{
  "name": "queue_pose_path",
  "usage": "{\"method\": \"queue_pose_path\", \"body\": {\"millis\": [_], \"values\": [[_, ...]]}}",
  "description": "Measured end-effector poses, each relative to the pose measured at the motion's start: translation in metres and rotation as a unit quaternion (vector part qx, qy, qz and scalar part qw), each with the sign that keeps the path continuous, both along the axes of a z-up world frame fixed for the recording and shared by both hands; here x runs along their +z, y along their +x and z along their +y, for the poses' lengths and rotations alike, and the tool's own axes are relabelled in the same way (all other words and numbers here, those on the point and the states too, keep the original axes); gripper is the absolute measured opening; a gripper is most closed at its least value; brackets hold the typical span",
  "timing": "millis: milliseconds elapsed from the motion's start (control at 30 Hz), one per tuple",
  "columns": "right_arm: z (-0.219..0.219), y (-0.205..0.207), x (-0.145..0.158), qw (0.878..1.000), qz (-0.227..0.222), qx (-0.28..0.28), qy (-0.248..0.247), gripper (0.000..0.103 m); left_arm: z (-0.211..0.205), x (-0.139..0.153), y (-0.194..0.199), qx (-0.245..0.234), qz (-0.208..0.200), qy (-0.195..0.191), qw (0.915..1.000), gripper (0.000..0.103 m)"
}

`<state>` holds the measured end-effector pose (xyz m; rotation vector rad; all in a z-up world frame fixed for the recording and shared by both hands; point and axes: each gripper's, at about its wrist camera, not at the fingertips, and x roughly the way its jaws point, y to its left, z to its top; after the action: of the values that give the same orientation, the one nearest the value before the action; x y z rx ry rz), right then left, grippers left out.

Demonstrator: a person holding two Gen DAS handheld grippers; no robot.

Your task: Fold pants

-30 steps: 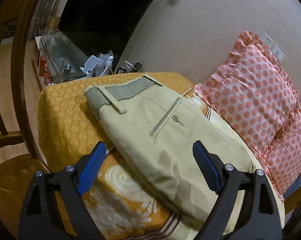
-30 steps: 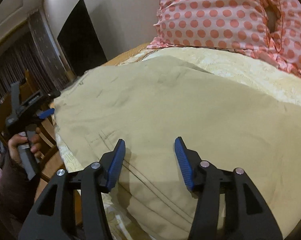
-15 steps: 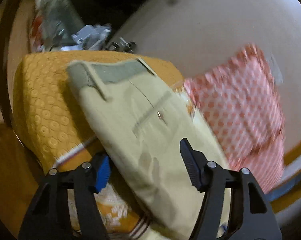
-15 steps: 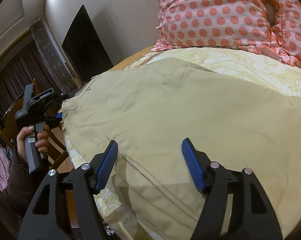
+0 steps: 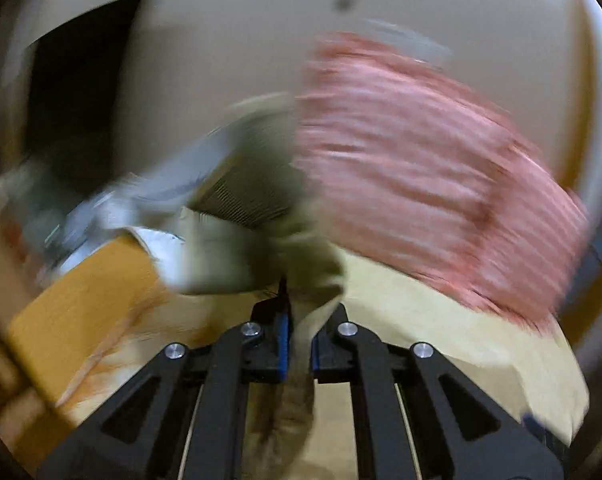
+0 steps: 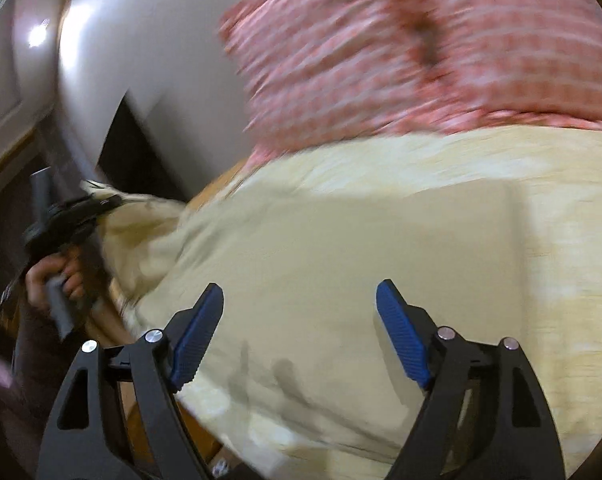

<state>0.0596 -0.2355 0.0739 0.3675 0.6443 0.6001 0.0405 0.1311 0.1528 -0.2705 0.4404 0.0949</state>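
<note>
Pinching the waistband end of the khaki cotton pants (image 5: 237, 248) between the clenched blue pads of the left black two-finger gripper (image 5: 299, 344), raising the cloth off the orange patterned bedspread (image 5: 81, 292), presumably to carry it over for a fold. Blurring badly in both views. Hovering, released and wide, the right black two-finger gripper (image 6: 301, 332) over the pants' flat part, likely waiting to pin it. Leaning behind, the pink polka-dot ruffled pillow (image 6: 441, 48).
</note>
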Motion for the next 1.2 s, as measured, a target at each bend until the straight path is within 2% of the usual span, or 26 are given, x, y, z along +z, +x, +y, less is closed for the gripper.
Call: {"method": "queue_pose_path", "body": {"millis": [67, 133, 167, 233, 333, 400, 467, 533, 567, 633, 667, 700, 767, 800, 833, 867, 900, 967, 1033, 1100, 1200], "values": [[-0.037, 0.001, 0.001, 0.998, 0.009, -0.053, 0.034, 0.081, -0.061, 0.009, 0.006, -0.097, -0.012, 0.020, 0.9950, 0.008], [-0.065, 0.000, -0.001, 0.994, 0.019, -0.090, 0.064, 0.081, -0.117, 0.005, 0.006, -0.187, -0.014, 0.034, 0.9817, 0.008], [-0.075, -0.002, -0.002, 0.991, 0.022, -0.103, 0.076, 0.081, -0.152, -0.006, 0.005, -0.238, -0.006, 0.048, 0.9702, 0.009], [-0.097, -0.003, -0.007, 0.986, 0.032, -0.127, 0.106, 0.081, -0.194, -0.032, 0.005, -0.286, 0.016, 0.075, 0.9551, 0.009], [-0.121, 0.001, -0.014, 0.978, 0.051, -0.141, 0.146, 0.081, -0.241, -0.086, 0.003, -0.339, 0.072, 0.122, 0.9300, 0.009], [-0.128, 0.010, -0.020, 0.974, 0.070, -0.137, 0.169, 0.081, -0.250, -0.108, 0.003, -0.353, 0.108, 0.115, 0.9222, 0.009], [-0.129, 0.020, -0.025, 0.971, 0.095, -0.124, 0.182, 0.081, -0.253, -0.117, -0.005, -0.350, 0.103, 0.140, 0.9204, 0.011], [-0.121, 0.032, -0.028, 0.972, 0.115, -0.104, 0.178, 0.081, -0.252, -0.113, -0.012, -0.353, 0.100, 0.149, 0.9184, 0.029], [-0.115, 0.036, -0.029, 0.973, 0.122, -0.093, 0.171, 0.080, -0.241, -0.107, -0.015, -0.357, 0.102, 0.131, 0.9194, 0.034], [-0.097, 0.046, -0.031, 0.979, 0.134, -0.068, 0.136, 0.078, -0.223, -0.092, -0.020, -0.368, 0.096, 0.089, 0.9207, 0.052], [-0.091, 0.049, -0.031, 0.981, 0.137, -0.058, 0.122, 0.073, -0.202, -0.081, -0.019, -0.360, 0.083, 0.061, 0.9271, 0.057], [-0.086, 0.051, -0.033, 0.983, 0.141, -0.052, 0.110, 0.070, -0.191, -0.071, -0.019, -0.342, 0.072, 0.050, 0.9356, 0.064], [-0.075, 0.056, -0.034, 0.986, 0.141, -0.057, 0.062, 0.063, -0.155, -0.061, -0.003, -0.285, 0.065, 0.037, 0.9558, 0.065], [-0.072, 0.058, -0.034, 0.987, 0.138, -0.059, 0.050, 0.062, -0.127, -0.061, 0.013, -0.238, 0.076, 0.022, 0.9679, 0.064], [-0.070, 0.062, -0.035, 0.988, 0.138, -0.058, 0.047, 0.061, -0.104, -0.064, 0.028, -0.208, 0.091, 0.004, 0.9739, 0.064], [-0.068, 0.066, -0.037, 0.988, 0.141, -0.052, 0.048, 0.054, -0.084, -0.071, 0.046, -0.184, 0.114, -0.014, 0.9761, 0.062], [-0.065, 0.069, -0.039, 0.988, 0.143, -0.046, 0.041, 0.047, -0.070, -0.078, 0.059, -0.172, 0.134, -0.024, 0.9757, 0.062], [-0.062, 0.071, -0.039, 0.989, 0.138, -0.038, 0.036, 0.047, -0.051, -0.094, 0.083, -0.158, 0.173, -0.042, 0.9712, 0.060], [-0.064, 0.073, -0.039, 0.989, 0.139, -0.033, 0.039, 0.047, -0.041, -0.111, 0.102, -0.177, 0.209, -0.075, 0.9589, 0.058], [-0.065, 0.074, -0.041, 0.989, 0.138, -0.022, 0.045, 0.047, -0.038, -0.122, 0.116, -0.195, 0.227, -0.101, 0.9488, 0.059], [-0.060, 0.079, -0.040, 0.990, 0.139, 0.004, 0.036, 0.043, -0.038, -0.121, 0.122, -0.217, 0.227, -0.113, 0.9427, 0.065]]}}
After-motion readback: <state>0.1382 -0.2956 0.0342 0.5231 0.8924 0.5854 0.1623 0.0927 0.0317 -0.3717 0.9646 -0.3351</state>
